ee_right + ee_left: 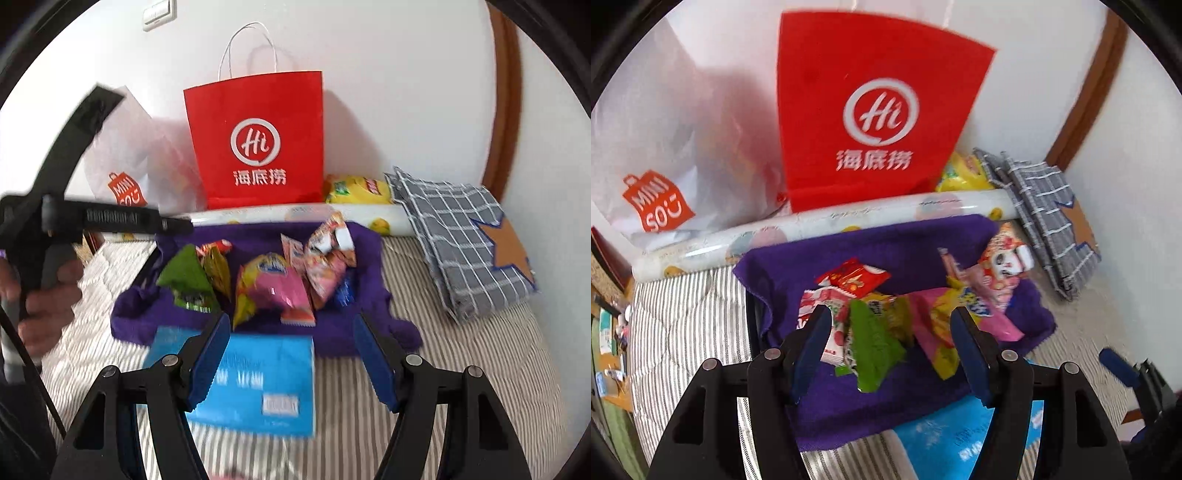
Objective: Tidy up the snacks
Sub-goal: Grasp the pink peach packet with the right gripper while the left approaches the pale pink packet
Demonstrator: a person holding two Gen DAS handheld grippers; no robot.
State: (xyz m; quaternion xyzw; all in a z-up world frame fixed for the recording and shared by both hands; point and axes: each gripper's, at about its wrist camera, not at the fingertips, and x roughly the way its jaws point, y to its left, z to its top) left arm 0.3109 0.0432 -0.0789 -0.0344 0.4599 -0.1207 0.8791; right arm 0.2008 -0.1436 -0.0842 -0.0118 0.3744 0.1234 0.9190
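1. We see both tongs above a striped bed, over a heap of snack packets lying on a purple cloth (pixel 266 332). The left tongs (pixel 890 350) stand apart with nothing clamped; a green packet (pixel 875 343) lies on the cloth beneath the gap, and the pads do not appear to press it.

2. The right tongs (pixel 291 358) also stand apart and empty, at the lower centre of their frame over a flat blue packet (pixel 255 380) at the cloth's near edge.

3. We judge the sorting to be mid-way: the pile is still jumbled, and both tongs are between picks.

4. The next move, in our view, calls for choosing one packet, lowering over it and closing across its narrow side. The flat blue packet would need a grip at an edge.

5. In the right wrist view, the green packet sits left of centre, its long axis running from a pointed corner at upper left down towards lower right.

6. The pink and yellow packet (pixel 269 291) lies mid-frame, long axis near vertical in the picture.

7. A red paper bag (pixel 258 140) stands upright against the wall behind, mouth up, a likely destination, though we cannot tell.
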